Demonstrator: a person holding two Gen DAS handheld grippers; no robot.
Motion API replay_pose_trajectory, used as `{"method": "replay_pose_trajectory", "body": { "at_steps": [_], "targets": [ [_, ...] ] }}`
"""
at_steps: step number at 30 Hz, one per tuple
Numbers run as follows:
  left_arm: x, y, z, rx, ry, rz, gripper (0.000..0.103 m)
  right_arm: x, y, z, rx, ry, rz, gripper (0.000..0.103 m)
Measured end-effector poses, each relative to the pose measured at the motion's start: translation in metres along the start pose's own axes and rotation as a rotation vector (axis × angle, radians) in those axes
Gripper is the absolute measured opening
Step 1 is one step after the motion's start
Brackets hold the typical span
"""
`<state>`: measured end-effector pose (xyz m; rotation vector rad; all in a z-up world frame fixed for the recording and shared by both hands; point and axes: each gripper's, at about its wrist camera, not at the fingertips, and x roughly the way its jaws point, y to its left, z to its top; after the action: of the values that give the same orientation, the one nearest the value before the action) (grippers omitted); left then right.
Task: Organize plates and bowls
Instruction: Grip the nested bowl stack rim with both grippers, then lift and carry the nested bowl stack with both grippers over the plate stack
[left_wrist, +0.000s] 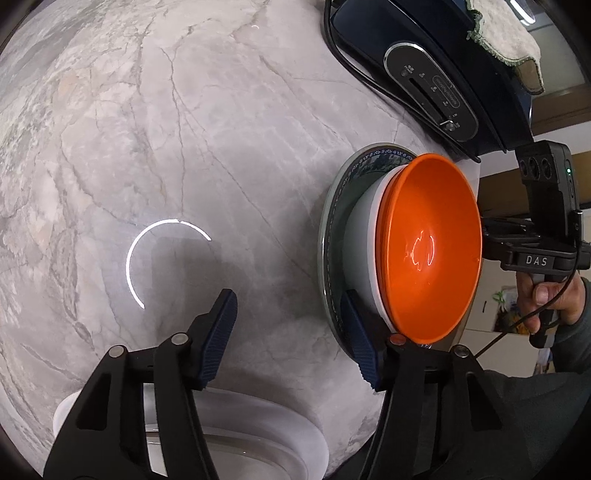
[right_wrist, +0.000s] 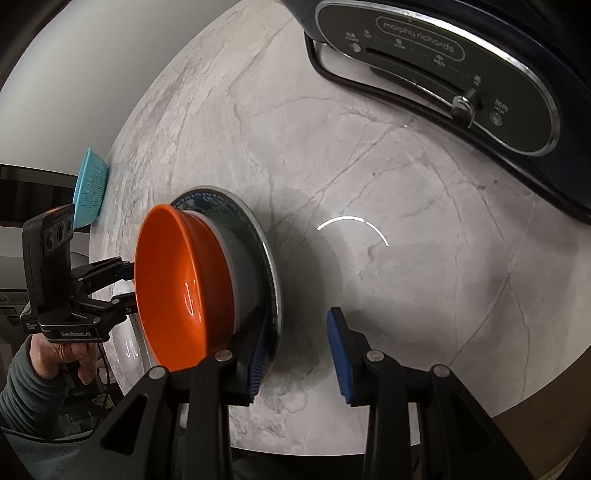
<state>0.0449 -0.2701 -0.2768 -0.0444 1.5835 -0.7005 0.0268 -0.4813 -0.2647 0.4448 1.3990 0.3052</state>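
An orange bowl (left_wrist: 432, 247) sits nested in a white bowl (left_wrist: 364, 229) on a blue-patterned plate (left_wrist: 369, 157), all resting on the marble counter. My left gripper (left_wrist: 288, 295) is open astride the plate's near rim. One pad (left_wrist: 360, 343) lies over the plate beside the white bowl, the other (left_wrist: 218, 332) over bare marble. On the opposite side my right gripper (right_wrist: 299, 312) is open too. Its left pad (right_wrist: 258, 350) sits over the plate (right_wrist: 271, 266) against the white bowl (right_wrist: 245, 266), under the orange bowl (right_wrist: 173, 288), and its right pad (right_wrist: 340, 350) is outside the rim.
A dark blue Morphy Richards appliance (right_wrist: 443, 62) with a cord stands at the back, a cloth (left_wrist: 506, 33) on top. A white dish (left_wrist: 258, 424) lies under my left gripper. A teal colander (right_wrist: 90, 188) sits at the counter's far edge. A hand (left_wrist: 546, 295) holds the right gripper's handle.
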Motion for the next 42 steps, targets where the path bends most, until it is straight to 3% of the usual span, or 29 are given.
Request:
{"method": "replay_pose_trajectory", "body": {
  "at_steps": [4,6,8,10,12,16,30,42],
  "targets": [
    [0.001,-0.003,0.002,-0.007,-0.001,-0.001,0.044,0.002,-0.002,-0.001,0.003,-0.008,0.018,0.036],
    [0.002,-0.006,0.003,-0.005,0.004,-0.018,0.034,0.002,-0.003,-0.001,0.005,-0.010,0.023,0.036],
    [0.003,-0.012,0.005,0.003,0.004,-0.005,0.031,0.002,-0.003,-0.001,0.000,-0.013,0.030,0.030],
    [0.003,-0.018,0.007,0.013,0.004,0.027,0.029,0.002,0.000,-0.002,-0.012,-0.018,0.055,0.017],
    [0.004,-0.027,0.008,0.021,-0.002,0.041,0.019,0.003,0.006,-0.002,-0.033,-0.022,0.055,0.011],
    [0.005,-0.042,0.012,0.057,-0.018,0.104,0.012,0.005,0.011,-0.002,-0.045,-0.020,0.053,0.010],
    [-0.001,-0.042,0.004,0.020,-0.044,0.126,0.011,0.006,0.013,-0.003,-0.067,-0.041,0.048,0.010],
    [-0.040,-0.034,-0.012,-0.062,-0.103,0.119,0.010,-0.008,0.027,0.006,-0.124,-0.050,0.065,0.010]
  ]
}}
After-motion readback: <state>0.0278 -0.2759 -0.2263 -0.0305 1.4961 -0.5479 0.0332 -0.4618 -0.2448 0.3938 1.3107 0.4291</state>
